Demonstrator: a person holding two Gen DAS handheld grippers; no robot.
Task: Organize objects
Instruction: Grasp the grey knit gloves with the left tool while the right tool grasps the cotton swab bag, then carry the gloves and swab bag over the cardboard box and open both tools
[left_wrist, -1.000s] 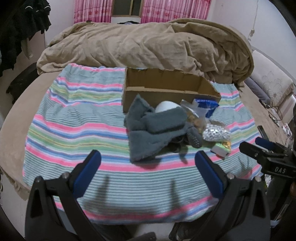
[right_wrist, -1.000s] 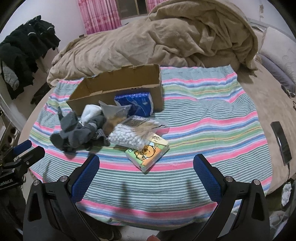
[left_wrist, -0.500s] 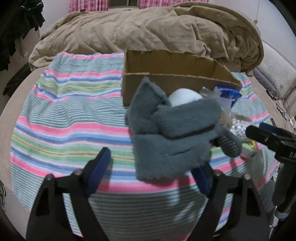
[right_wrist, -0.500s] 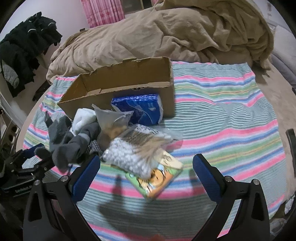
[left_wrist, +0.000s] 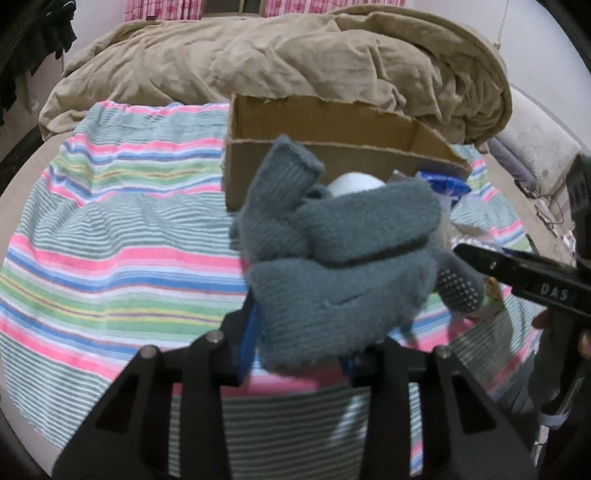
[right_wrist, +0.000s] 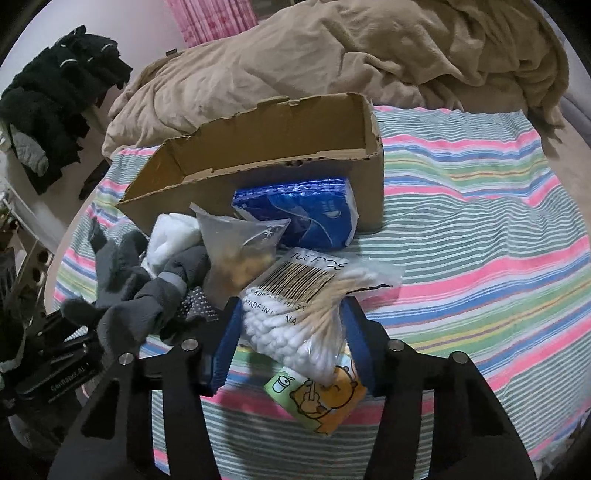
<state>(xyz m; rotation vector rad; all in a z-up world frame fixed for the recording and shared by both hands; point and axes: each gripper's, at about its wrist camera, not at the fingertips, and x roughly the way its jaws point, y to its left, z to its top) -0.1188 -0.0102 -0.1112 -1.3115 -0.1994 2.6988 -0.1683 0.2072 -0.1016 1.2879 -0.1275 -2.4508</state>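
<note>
Socks (left_wrist: 332, 273) — grey, fuzzy — clamped in left hand-held gripper (left_wrist: 301, 347); right hand-held gripper (right_wrist: 291, 339) clamps cotton-swab bag (right_wrist: 295, 314).

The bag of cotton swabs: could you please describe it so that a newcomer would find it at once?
On the striped blanket, in front of the open cardboard box, lies a small heap of things. The bag of cotton swabs is at its near edge, on a cartoon-bear packet: clear plastic, a barcode label, white tips on pale sticks.

Grey socks (left_wrist: 332, 273) between left tongs (left_wrist: 299, 343)
</note>
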